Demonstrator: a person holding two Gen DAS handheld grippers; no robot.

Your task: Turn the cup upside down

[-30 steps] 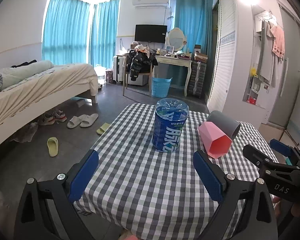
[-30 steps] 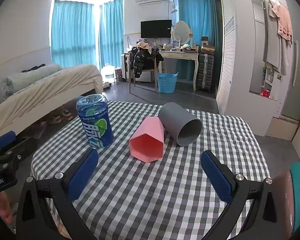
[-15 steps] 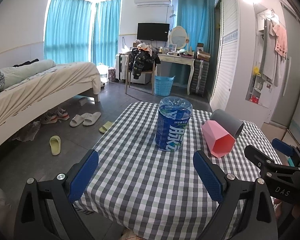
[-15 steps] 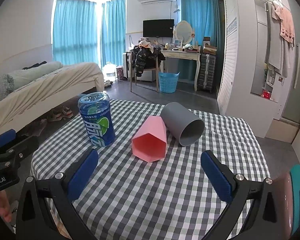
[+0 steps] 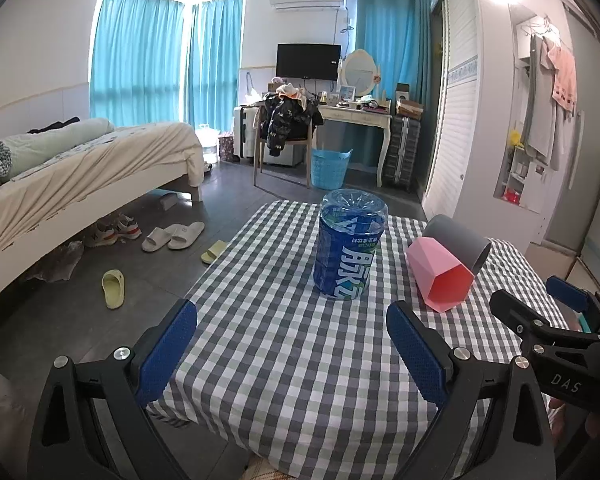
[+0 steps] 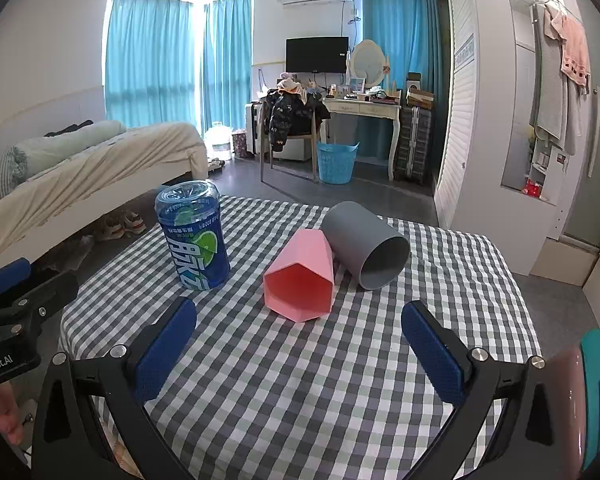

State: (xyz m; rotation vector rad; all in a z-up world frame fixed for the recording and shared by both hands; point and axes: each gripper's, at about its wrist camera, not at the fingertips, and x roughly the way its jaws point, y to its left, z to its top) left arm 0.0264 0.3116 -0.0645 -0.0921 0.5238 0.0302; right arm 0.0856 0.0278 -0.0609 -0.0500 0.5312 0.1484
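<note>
The table carries a grey-and-white checked cloth and serves as the reference for all positions below. Beyond its far left corner, on the floor, stands a bed with cream bedding. Past the table's far edge stand a chair draped with a dark jacket, a cream dressing table and a blue basket on the floor.

On the table, three items are grouped toward the far half. The blue bottle section stands inverted at the left of the group, label characters upside down, apart from the other two. The grey cup lies on its side at the right, open mouth facing the near right edge. The pink cup, faceted in form, lies on its side between them, mouth facing the near edge; its closed end rests against the grey cup's wall (contact appears in both views). Neither cup is upright or inverted.

The right gripper hovers over the near part of the table, fingers wide apart and empty, the pink cup framed between them but well ahead of the pads. The left gripper sits at the table's near left corner, fingers likewise spread with nothing held, the bottle section ahead of it. Each gripper's black frame shows at the edge of the other's view.
</note>
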